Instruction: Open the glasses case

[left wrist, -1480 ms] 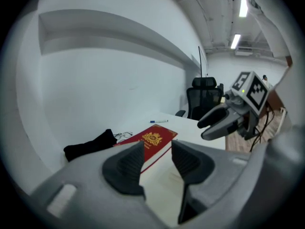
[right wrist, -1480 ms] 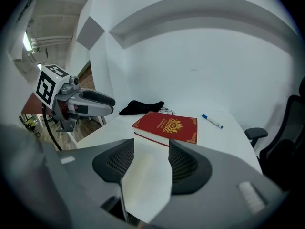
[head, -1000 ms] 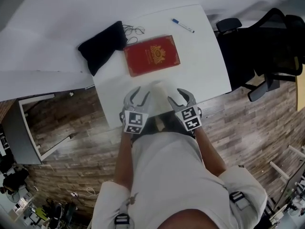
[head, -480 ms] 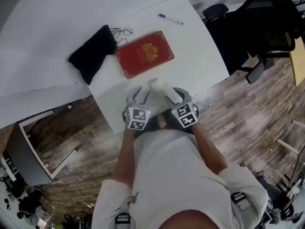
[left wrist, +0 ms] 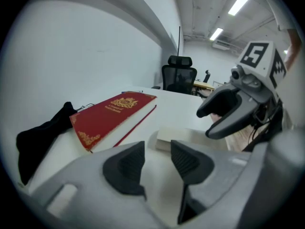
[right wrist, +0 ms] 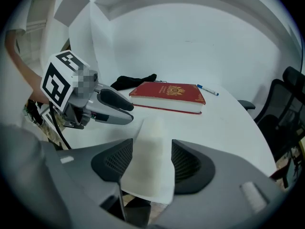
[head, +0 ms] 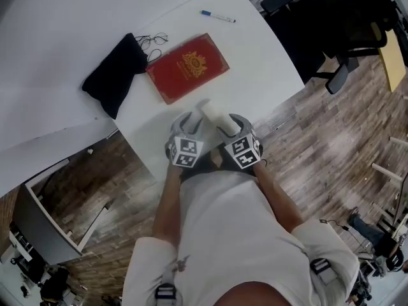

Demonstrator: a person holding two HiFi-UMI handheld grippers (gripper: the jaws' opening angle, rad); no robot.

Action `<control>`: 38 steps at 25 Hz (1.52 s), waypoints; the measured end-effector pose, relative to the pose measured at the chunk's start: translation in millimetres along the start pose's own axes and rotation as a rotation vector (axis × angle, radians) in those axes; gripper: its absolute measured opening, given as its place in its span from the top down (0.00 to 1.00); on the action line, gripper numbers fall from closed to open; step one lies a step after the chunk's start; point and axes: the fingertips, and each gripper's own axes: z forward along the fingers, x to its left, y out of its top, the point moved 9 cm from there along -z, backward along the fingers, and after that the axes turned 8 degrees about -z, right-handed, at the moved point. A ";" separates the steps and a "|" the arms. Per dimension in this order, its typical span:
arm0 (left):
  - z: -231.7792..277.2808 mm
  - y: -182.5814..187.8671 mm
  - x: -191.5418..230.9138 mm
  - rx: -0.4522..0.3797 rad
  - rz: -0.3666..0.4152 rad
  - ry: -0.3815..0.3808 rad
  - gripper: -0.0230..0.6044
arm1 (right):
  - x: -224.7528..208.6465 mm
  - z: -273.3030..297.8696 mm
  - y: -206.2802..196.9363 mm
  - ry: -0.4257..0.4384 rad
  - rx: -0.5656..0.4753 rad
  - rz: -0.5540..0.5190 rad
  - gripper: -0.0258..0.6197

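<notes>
While the right gripper (head: 231, 125) has the case (head: 212, 112), the case isn't open yet. Step in hand, as I read it: getting both grippers set on it, opening not begun.

Head view: case lies on the surface (head: 268, 62) near its 6 o'clock edge, between the two grippers. Left gripper (head: 189, 125) is at the case's 9, right at its 3. Book (head: 187, 67) at 11 from the case, pouch (head: 115, 74) at 10, glasses (head: 152, 41) just past the pouch, pen (head: 218, 16) at 12, chair (head: 331, 24) at 2. Jaw state not readable from up here.

Left gripper view: jaws apart, nothing between the pads (left wrist: 125, 168), so released. Case (left wrist: 190, 138) sits just ahead at 1 o'clock, untouched. Right gripper (left wrist: 226, 114) at 2. This view shows the gap from left jaws to case, which the head view hides.

Right gripper view: case (right wrist: 150, 142) runs straight between the jaws, pads (right wrist: 188, 163) against both long sides, so grasping the case. Jaws have just been opening a little with the case between them; grip looks light. Near end of the case looks to overhang the surface edge, and only this view shows that. Left gripper (right wrist: 116, 109) at 10, short of the case.

Next: right needs a firm hold on the lower half, and left comes in on the upper half and lifts. Which side opens isn't visible in any view, so find that first.
</notes>
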 end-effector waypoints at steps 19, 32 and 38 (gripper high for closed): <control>26.1 -14.0 5.4 0.063 0.006 -0.055 0.69 | 22.4 31.5 -5.6 -0.047 0.125 -0.075 0.48; 31.8 -13.7 2.0 0.076 0.003 -0.076 0.69 | 20.0 37.7 -12.2 -0.025 0.176 -0.032 0.48; 33.6 -13.1 0.5 0.065 0.002 -0.082 0.69 | 16.2 34.5 -11.7 0.005 0.168 0.004 0.48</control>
